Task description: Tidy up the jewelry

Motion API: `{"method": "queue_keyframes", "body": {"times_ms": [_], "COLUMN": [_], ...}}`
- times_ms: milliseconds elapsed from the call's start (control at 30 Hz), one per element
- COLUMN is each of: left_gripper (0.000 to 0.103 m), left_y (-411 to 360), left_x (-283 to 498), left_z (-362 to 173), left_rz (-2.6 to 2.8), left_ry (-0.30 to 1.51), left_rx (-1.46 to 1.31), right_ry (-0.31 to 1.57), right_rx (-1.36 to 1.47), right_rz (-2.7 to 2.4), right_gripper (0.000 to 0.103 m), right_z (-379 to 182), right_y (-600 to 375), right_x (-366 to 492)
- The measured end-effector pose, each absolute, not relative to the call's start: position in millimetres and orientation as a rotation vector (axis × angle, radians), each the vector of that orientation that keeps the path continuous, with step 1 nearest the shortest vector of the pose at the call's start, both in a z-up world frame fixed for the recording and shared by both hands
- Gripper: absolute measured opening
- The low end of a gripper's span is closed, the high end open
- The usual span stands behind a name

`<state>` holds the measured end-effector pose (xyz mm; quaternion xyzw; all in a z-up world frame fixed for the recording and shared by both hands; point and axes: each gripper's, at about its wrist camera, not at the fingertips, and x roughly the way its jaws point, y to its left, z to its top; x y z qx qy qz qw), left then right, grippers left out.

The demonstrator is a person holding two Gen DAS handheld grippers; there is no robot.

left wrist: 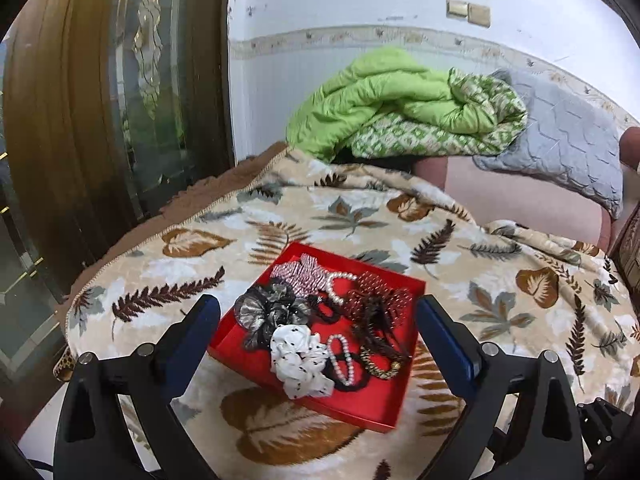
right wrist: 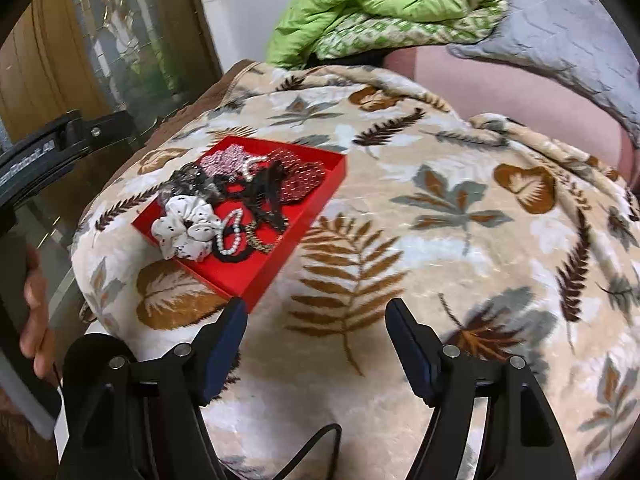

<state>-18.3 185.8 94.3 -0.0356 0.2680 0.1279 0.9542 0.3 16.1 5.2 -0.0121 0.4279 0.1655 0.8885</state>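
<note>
A red tray [left wrist: 372, 408] lies on a leaf-patterned blanket [left wrist: 500, 280], holding several accessories. Among them are a white dotted scrunchie [left wrist: 298, 356], a grey-black flower piece [left wrist: 268, 308], a pearl bracelet [left wrist: 342, 360], a pink sequin bow [left wrist: 304, 272] and a red beaded piece [left wrist: 376, 292]. My left gripper [left wrist: 318, 304] hangs above the tray, open wide, nothing between its fingers. My right gripper [right wrist: 316, 306] is open over bare blanket, just right of the red tray [right wrist: 248, 276] and its near corner. The white scrunchie [right wrist: 186, 226] sits at the tray's left.
A green quilt [left wrist: 392, 100] and a grey pillow [left wrist: 560, 140] lie at the back on a pink sheet [left wrist: 520, 200]. A wooden door with glass [left wrist: 120, 100] stands left, beyond the bed's edge. A hand [right wrist: 34, 320] shows at the left.
</note>
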Motion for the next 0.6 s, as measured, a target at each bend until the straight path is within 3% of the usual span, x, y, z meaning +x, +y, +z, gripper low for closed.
{"method": "queue_keyframes", "body": {"times_ms": [167,600], "left_gripper": [0.101,0.101], "left_y": [170.3,160.1], "left_x": [-42.1,-63.9], "left_z": [103.0,86.9], "left_rz": [0.257,0.225], "left_ry": [0.482,0.615], "left_rx": [-0.063,-0.070], "right_ry": [0.861,0.834], "right_rx": [-0.037,-0.023], "right_rz": [0.296,0.235], "right_gripper": [0.080,0.083], "right_z": [11.7,21.1], "right_y": [6.6,-4.3], "right_x": [-12.2,-28.9]}}
